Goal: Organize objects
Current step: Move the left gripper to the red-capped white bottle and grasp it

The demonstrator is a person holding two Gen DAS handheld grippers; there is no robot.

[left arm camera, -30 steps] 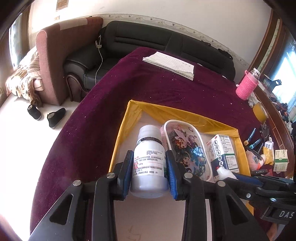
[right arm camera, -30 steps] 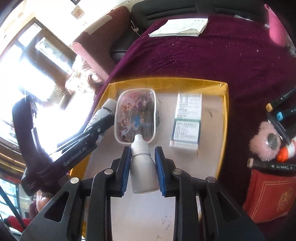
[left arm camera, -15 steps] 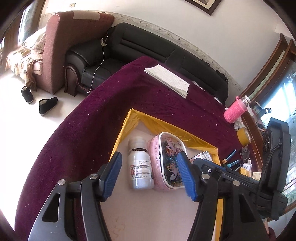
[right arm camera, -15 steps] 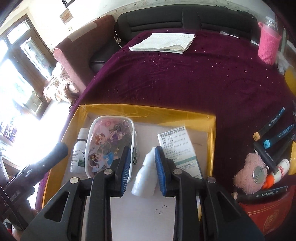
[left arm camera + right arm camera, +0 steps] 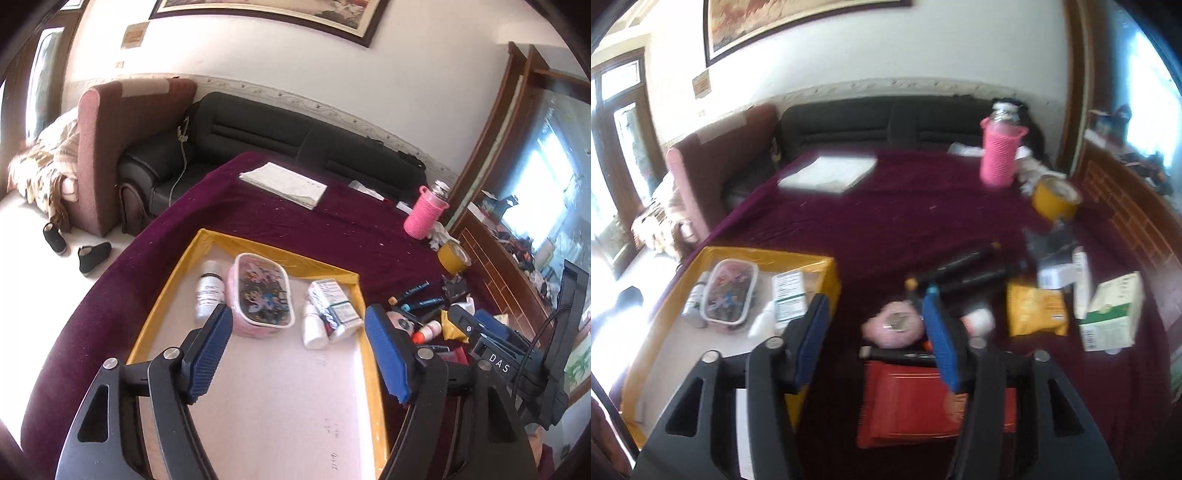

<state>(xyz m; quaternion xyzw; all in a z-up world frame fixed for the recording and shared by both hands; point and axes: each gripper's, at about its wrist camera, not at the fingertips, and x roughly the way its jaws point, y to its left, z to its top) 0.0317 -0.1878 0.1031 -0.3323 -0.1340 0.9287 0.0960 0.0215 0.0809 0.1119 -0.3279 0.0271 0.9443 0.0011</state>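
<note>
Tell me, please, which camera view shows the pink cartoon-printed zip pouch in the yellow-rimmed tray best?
The left wrist view shows the pink cartoon-printed zip pouch best: it is sharp and large, lying in the yellow-rimmed tray between a white pill bottle and a medicine box. The right wrist view shows it small and blurred, far left.

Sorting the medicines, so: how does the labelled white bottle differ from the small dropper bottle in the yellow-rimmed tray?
The labelled white bottle is larger and lies left of the cartoon case; the small dropper bottle lies right of it, against the medicine box. The first carries a printed label; the dropper bottle looks plain. Both are white, lying down, ungripped.
</note>
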